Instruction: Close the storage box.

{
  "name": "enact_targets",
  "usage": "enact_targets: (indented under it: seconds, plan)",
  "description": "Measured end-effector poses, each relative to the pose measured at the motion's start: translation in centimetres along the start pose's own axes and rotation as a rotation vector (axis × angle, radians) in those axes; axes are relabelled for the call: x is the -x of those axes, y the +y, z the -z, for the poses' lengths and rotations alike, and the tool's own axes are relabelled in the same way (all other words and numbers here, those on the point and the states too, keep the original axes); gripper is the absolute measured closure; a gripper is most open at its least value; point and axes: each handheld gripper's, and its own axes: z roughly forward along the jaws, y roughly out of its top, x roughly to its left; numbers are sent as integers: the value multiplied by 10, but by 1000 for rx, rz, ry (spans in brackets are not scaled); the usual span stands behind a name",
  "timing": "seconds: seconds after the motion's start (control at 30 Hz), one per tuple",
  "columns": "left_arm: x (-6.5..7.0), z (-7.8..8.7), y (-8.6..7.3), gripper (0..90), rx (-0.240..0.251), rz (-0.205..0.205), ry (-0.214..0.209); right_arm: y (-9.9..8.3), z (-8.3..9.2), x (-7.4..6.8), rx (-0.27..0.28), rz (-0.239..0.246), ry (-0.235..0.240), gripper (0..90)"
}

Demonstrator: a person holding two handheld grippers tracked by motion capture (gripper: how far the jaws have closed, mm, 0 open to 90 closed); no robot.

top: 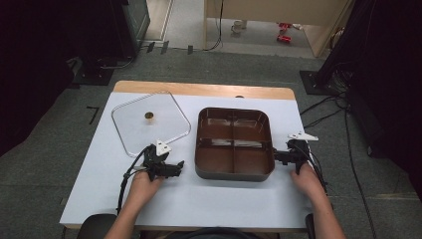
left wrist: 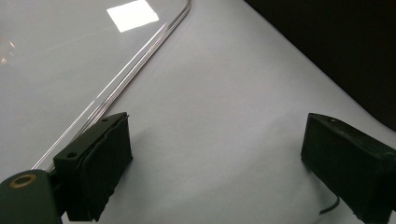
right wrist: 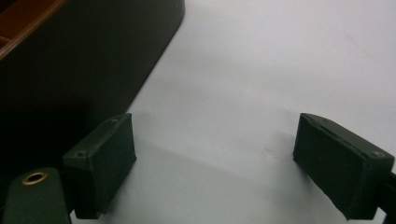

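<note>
Grippers both gape wide and empty: left gripper [top: 171, 168] lower left beside the clear lid [top: 149, 122], right gripper [top: 278, 157] touching the brown tray [top: 234, 174] at center.

My right claw view cuts off the brown divided tray [right wrist: 70, 60] at its left edge; in my left claw view the clear lid [left wrist: 56, 60] runs off-frame, knob unseen.

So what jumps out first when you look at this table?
A dark brown four-compartment tray sits mid-table, empty. Left of it lies a clear square lid with a small gold knob. A person's hands hold the left gripper and right gripper either side of the tray, fingers open.
</note>
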Motion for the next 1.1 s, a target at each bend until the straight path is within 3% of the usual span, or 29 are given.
enact_targets:
  seconds: [0.77,0.87,1.1]
  plan:
    - [1,0,1,83,-7,6,4,0,0,0,-1,0,1,123]
    - [2,0,7,84,-62,14,16,0,0,0,-1,-1,1,123]
    - [1,-1,14,83,-120,4,1,0,0,0,-2,-1,1,123]
